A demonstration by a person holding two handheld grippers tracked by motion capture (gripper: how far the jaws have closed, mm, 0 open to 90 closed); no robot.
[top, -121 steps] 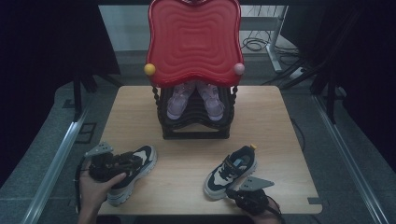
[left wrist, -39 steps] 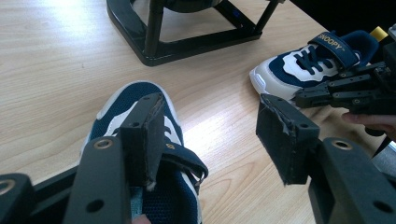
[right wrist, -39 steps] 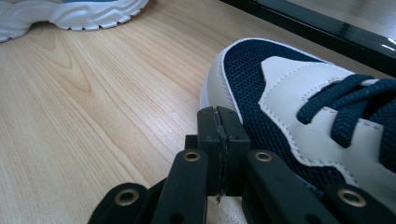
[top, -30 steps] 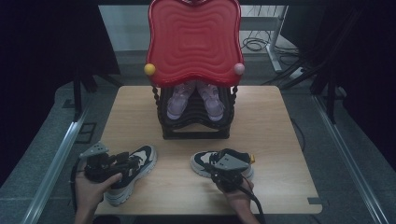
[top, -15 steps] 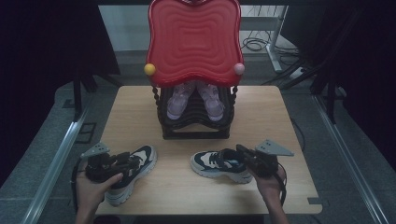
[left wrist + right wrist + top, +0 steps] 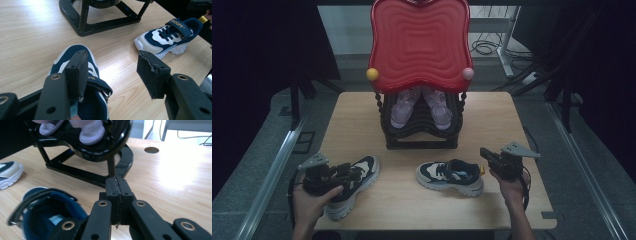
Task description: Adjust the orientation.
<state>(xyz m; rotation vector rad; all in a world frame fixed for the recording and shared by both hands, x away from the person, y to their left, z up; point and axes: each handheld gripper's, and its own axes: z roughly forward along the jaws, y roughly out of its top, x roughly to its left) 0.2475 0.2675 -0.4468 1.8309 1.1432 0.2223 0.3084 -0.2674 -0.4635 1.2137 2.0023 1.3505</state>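
while the left tool [image 6: 112,75] gapes over its sneaker [image 6: 82,100], right tool [image 6: 117,195] is clamped empty.

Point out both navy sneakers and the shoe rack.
left sneaker [image 6: 354,182]: high view, its upper.
right sneaker [image 6: 451,176]: high view, its laces.
shoe rack [image 6: 422,142]: high view, front base bar.

Two sneakers on the counter [image 6: 412,200], left sneaker [image 6: 352,185] well apart from right sneaker [image 6: 450,176]. Behind them a rack [image 6: 419,135], small shoes [image 6: 419,107] inside, tray [image 6: 419,45] on top.

right gripper [image 6: 484,152] drawn back off right shoe [image 6: 450,176], shoe turned sideways
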